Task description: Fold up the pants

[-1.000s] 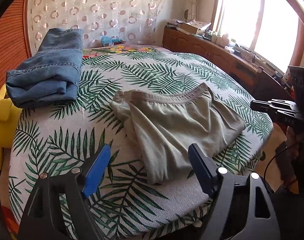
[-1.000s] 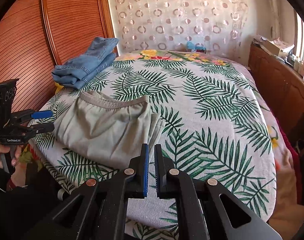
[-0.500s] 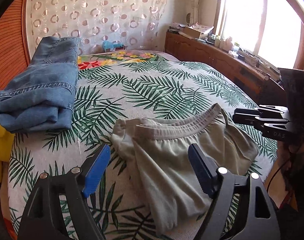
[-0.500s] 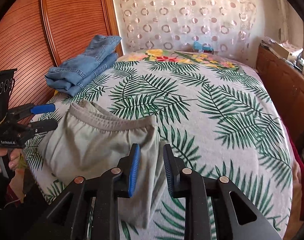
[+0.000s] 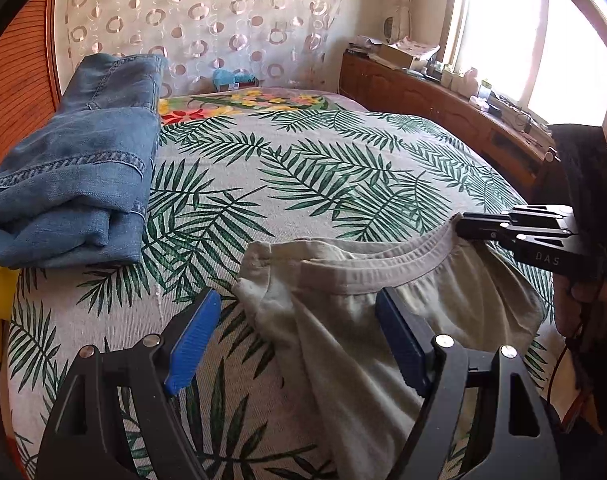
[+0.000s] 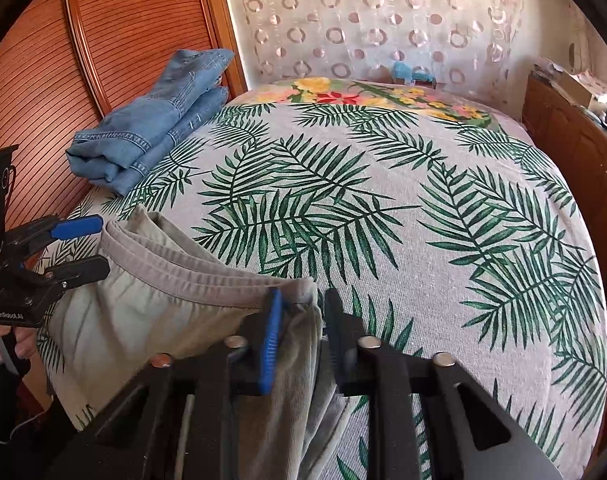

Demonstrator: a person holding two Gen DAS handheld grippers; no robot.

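Observation:
Folded grey-green pants [image 5: 343, 300] lie at the near edge of the palm-leaf bed cover [image 5: 303, 168], waistband facing away. My left gripper [image 5: 295, 340] is open, its blue pads straddling the waistband's left corner, not clamped. It also shows in the right wrist view [image 6: 83, 248], open beside that corner. My right gripper [image 6: 299, 316] is open with the right waistband corner of the pants [image 6: 151, 312] between its fingers. In the left wrist view it [image 5: 463, 228] touches that corner.
Folded blue jeans [image 5: 75, 168] lie at the far left of the bed, also in the right wrist view [image 6: 151, 128]. A wooden headboard [image 6: 103, 60] stands on the left. A wooden cabinet [image 5: 443, 96] with clutter runs along the right under the window.
Both grippers moved forward to the waistband. The right gripper opened from shut and now straddles the right corner. The left gripper stayed open and reached the left corner.

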